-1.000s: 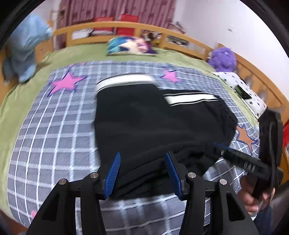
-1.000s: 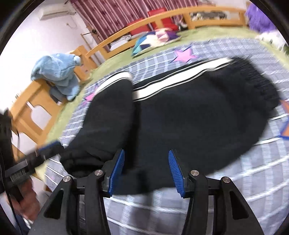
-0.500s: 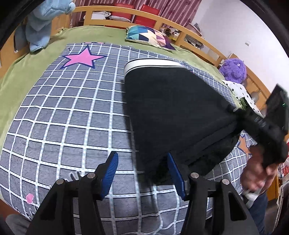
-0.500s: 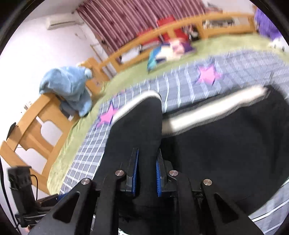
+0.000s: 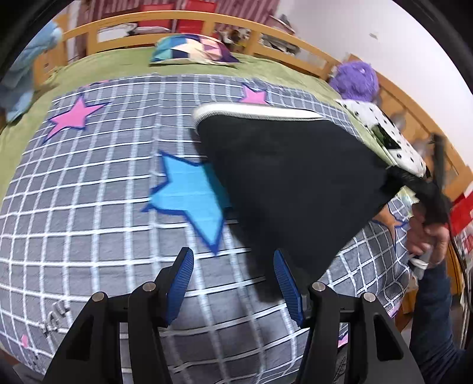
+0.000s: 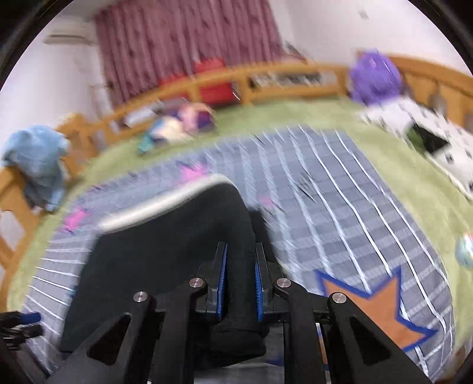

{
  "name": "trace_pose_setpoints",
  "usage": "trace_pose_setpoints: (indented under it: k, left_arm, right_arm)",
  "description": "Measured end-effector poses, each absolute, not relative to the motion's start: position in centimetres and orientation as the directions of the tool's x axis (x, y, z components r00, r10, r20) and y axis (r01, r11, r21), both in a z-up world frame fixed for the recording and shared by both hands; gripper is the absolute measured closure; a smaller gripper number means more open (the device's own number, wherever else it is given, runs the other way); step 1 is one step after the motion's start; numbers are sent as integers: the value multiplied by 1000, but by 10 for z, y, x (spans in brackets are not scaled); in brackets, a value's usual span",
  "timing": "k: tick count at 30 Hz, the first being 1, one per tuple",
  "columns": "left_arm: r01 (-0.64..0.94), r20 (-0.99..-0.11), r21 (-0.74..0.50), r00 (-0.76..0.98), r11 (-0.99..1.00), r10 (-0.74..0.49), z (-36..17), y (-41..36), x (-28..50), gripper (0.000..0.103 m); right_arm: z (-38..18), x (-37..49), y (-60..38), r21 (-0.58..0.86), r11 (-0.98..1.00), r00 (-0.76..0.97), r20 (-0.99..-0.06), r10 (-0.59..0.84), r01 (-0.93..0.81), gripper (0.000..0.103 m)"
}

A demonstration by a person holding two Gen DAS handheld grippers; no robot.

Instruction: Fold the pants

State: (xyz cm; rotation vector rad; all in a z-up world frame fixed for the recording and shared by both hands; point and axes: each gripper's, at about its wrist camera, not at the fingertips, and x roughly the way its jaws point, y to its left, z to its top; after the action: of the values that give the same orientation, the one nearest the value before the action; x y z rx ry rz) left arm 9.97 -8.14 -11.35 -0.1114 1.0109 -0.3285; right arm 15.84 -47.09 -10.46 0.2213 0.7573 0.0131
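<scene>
The black pants (image 5: pixel 289 177) with a white band (image 5: pixel 257 110) along the far edge lie partly on the checked blanket (image 5: pixel 88 206). Their right side is lifted and pulled taut. My right gripper (image 6: pixel 240 280) is shut on a bunched fold of the pants (image 6: pixel 177 236); in the left wrist view it is a dark blur at the pants' raised right corner. My left gripper (image 5: pixel 233 283) stands open over the blanket, with the pants' near corner just beyond its right finger (image 5: pixel 288 286) and nothing between the pads.
A person's hand (image 5: pixel 428 236) holds the right gripper's handle at the bed's right side. A patterned pillow (image 5: pixel 192 50), a purple plush (image 5: pixel 354 79), a white dotted cloth (image 5: pixel 393 141) and a blue cloth (image 6: pixel 38 159) on the wooden rail (image 5: pixel 207 17) ring the blanket.
The right gripper shut on the pants and pulled them up and to the right. The pants slid out from between the left gripper's pads, uncovering a blue star on the blanket.
</scene>
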Motion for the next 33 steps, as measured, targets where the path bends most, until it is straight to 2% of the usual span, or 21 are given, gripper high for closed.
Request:
trace_pose_setpoints:
  k: [2, 3, 9, 13, 15, 18, 21, 26, 27, 30, 33]
  left_arm:
    - [238, -816, -229, 483, 944, -319, -112, -95, 102, 49]
    - [250, -815, -219, 484, 943, -318, -110, -102, 104, 49]
    - [262, -799, -206, 511, 943, -316, -99, -123, 118, 49]
    - [240, -801, -225, 507, 944, -319, -117, -132, 123, 49]
    - [236, -841, -229, 441, 944, -314, -145, -139, 123, 47]
    - [209, -839, -233, 450, 950, -305, -168, -138, 112, 39]
    - [213, -839, -261, 432, 942, -330, -167, -133, 114, 38]
    - [201, -832, -326, 402, 924, -381, -153, -119, 125, 39]
    - [196, -829, -324, 413, 925, -378, -150, -115, 127, 40]
    - [179, -822, -328, 430, 927, -374, -145, -105, 139, 40]
    - [149, -816, -339, 445, 929, -370, -141, -99, 160, 40]
  right_arm:
    - [-135, 165, -484, 221, 970, 663, -742, 98, 103, 87]
    - [-142, 162, -487, 216, 972, 659, -745, 105, 89, 87]
    - [-113, 153, -480, 131, 991, 696, -715, 68, 38, 83]
    - [-100, 127, -470, 134, 991, 796, -600, 82, -1, 80]
    - [-112, 125, -462, 122, 992, 769, -629, 109, -40, 80]
    - [-149, 123, -454, 29, 999, 701, -712, 46, -36, 81]
    - [-158, 110, -451, 7, 999, 703, -711, 31, -37, 77]
    - [-141, 116, -451, 36, 996, 660, -747, 79, -80, 76]
    - [-133, 118, -454, 43, 995, 674, -733, 91, -87, 73]
    - [-115, 131, -461, 43, 996, 718, -691, 84, -75, 47]
    - [-114, 164, -466, 70, 992, 691, -713, 120, -100, 45]
